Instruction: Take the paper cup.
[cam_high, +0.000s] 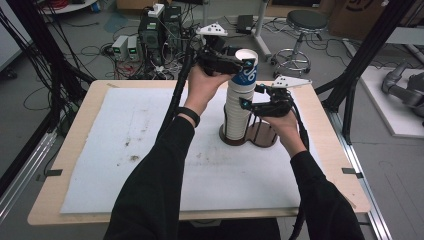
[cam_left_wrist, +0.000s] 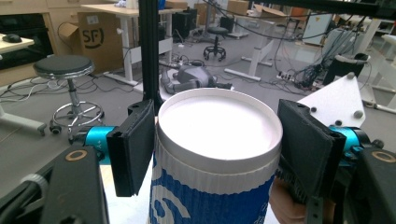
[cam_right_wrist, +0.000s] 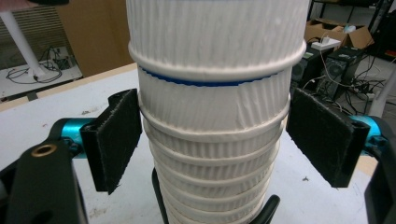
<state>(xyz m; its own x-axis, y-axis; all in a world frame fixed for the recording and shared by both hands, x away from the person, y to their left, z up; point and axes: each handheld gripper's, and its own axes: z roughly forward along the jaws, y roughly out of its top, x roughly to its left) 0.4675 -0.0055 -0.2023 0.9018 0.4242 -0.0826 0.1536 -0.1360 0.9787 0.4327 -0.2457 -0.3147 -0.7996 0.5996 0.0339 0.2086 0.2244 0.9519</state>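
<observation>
Paper cups: white ribbed stack (cam_high: 238, 112) standing upright in a dark wooden holder (cam_high: 260, 136) on the table (cam_high: 80, 165).
Top cup (cam_left_wrist: 219, 154): blue-printed, between the left gripper (cam_high: 235, 64) pads, jaws apart and close to its rim, likely to lift it off.
Right gripper (cam_high: 256, 98): jaws apart around mid-stack, not touching, probably to steady it.

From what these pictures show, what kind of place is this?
Probably a robotics lab or workshop: computer towers and tangled cables lie on the floor, a round stool stands nearby, and cardboard boxes sit beside desks.
</observation>
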